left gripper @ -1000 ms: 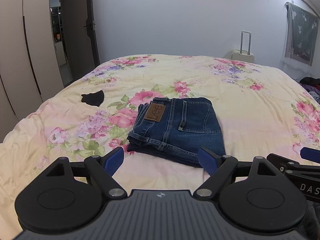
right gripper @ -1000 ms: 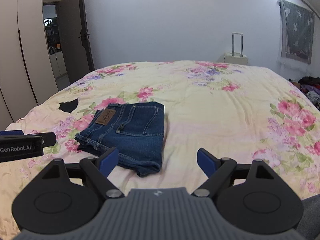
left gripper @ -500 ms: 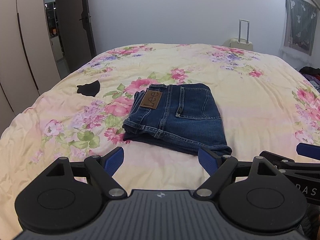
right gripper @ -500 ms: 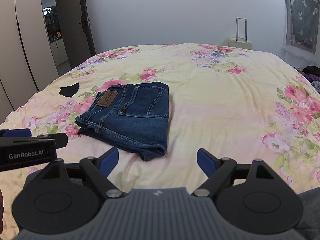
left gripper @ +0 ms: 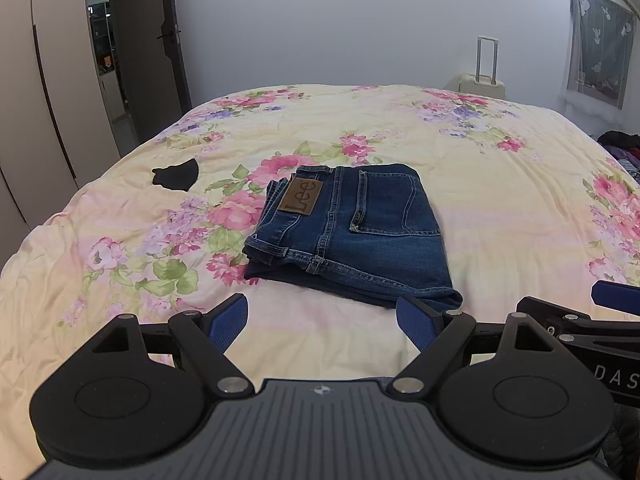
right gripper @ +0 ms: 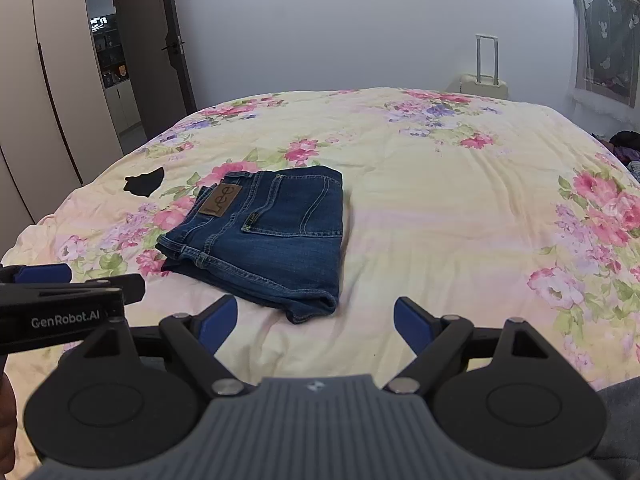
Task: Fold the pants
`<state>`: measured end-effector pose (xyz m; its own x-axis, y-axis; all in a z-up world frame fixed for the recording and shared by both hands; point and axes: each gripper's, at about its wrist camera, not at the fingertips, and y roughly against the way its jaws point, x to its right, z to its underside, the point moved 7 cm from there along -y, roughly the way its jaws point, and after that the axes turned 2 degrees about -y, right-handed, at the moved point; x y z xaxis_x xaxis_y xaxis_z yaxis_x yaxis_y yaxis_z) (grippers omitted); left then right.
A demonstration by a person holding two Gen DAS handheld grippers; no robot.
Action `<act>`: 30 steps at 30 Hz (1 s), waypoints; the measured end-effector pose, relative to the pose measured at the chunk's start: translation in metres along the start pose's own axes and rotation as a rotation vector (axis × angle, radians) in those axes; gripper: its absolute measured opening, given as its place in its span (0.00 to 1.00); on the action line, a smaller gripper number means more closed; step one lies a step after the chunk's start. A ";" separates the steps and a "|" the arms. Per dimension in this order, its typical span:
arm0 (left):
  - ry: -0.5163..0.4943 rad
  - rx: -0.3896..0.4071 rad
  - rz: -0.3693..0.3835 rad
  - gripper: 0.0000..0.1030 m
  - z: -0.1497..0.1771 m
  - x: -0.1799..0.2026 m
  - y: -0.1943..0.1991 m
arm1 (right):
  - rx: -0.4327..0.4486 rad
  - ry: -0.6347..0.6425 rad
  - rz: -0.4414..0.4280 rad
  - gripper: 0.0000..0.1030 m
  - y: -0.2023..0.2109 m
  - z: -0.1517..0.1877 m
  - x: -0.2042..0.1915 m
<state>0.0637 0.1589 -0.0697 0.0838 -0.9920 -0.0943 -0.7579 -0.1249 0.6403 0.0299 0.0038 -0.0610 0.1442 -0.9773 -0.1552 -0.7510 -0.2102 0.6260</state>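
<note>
The dark blue jeans (left gripper: 352, 232) lie folded into a compact rectangle on the floral bedspread (left gripper: 500, 208), brown Lee patch facing up. In the right wrist view the jeans (right gripper: 264, 236) sit left of centre. My left gripper (left gripper: 324, 320) is open and empty, held above the bed just short of the jeans' near edge. My right gripper (right gripper: 316, 320) is open and empty, near the jeans' near right corner. Each gripper shows at the edge of the other's view.
A small black cloth (left gripper: 176, 176) lies on the bed left of the jeans. A cream suitcase (left gripper: 480, 80) stands beyond the far edge of the bed. Wardrobe doors (left gripper: 44, 92) and an open doorway are on the left. Dark clothes (left gripper: 620, 140) are piled at the right.
Both views drifted slightly, tipping down and then back up, with the jeans shifting in frame. The jeans lie unchanged and both grippers stayed open and empty.
</note>
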 end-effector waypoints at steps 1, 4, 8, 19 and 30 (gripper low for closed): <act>-0.001 0.000 0.000 0.95 0.000 0.000 0.000 | 0.000 0.000 -0.001 0.79 0.000 0.000 0.000; -0.001 0.000 0.000 0.95 0.000 0.000 0.000 | 0.000 0.002 -0.001 0.79 0.001 0.000 -0.001; -0.001 0.000 0.000 0.95 0.000 0.000 0.000 | 0.000 0.002 -0.002 0.79 0.000 0.000 -0.001; -0.001 0.001 -0.001 0.95 0.000 0.000 0.001 | 0.003 0.000 -0.007 0.79 0.003 0.001 -0.001; -0.001 0.002 -0.005 0.95 -0.002 0.000 0.003 | 0.004 -0.002 -0.008 0.79 0.003 0.001 -0.001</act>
<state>0.0623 0.1589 -0.0666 0.0876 -0.9913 -0.0982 -0.7587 -0.1303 0.6382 0.0266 0.0045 -0.0592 0.1493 -0.9754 -0.1619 -0.7524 -0.2183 0.6215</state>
